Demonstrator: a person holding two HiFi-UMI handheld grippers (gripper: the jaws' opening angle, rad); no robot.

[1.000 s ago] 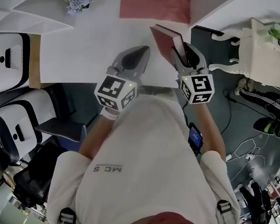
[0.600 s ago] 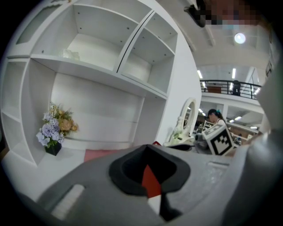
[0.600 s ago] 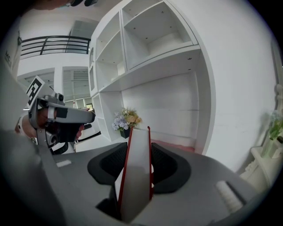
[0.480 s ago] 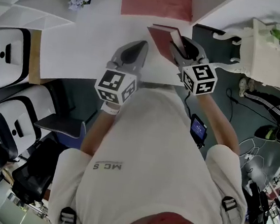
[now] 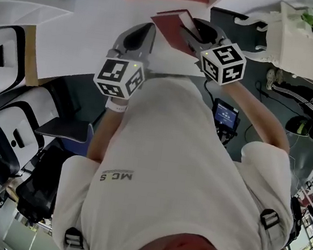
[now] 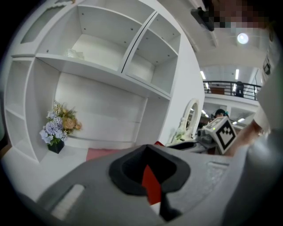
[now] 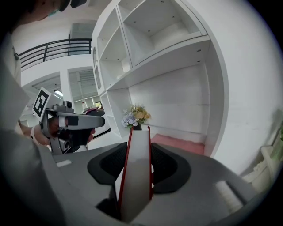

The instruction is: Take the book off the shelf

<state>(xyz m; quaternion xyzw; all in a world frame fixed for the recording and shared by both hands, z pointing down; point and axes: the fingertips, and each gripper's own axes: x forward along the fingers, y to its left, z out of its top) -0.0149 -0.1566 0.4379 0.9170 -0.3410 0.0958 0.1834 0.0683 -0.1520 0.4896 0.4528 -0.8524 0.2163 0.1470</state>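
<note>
My right gripper point(image 7: 138, 152) is clamped on the red book point(image 7: 136, 176), its page edge facing me. I hold it up in front of the white shelf point(image 7: 177, 50) (flowers point(image 7: 135, 116) stand further back). My left gripper point(image 6: 149, 172) has its jaws drawn together, gripping nothing.

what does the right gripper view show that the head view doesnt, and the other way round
Only the right gripper view: the book seen page-edge on, clamped between the fingers of the right gripper, plus the upper shelf compartments and a dark railing.
Only the head view: the person's white shirt, a small lit screen by the right arm, ornate white furniture and black-and-white chairs.
Both: the red-covered book, the flowers, the pink mat and the left gripper.
</note>
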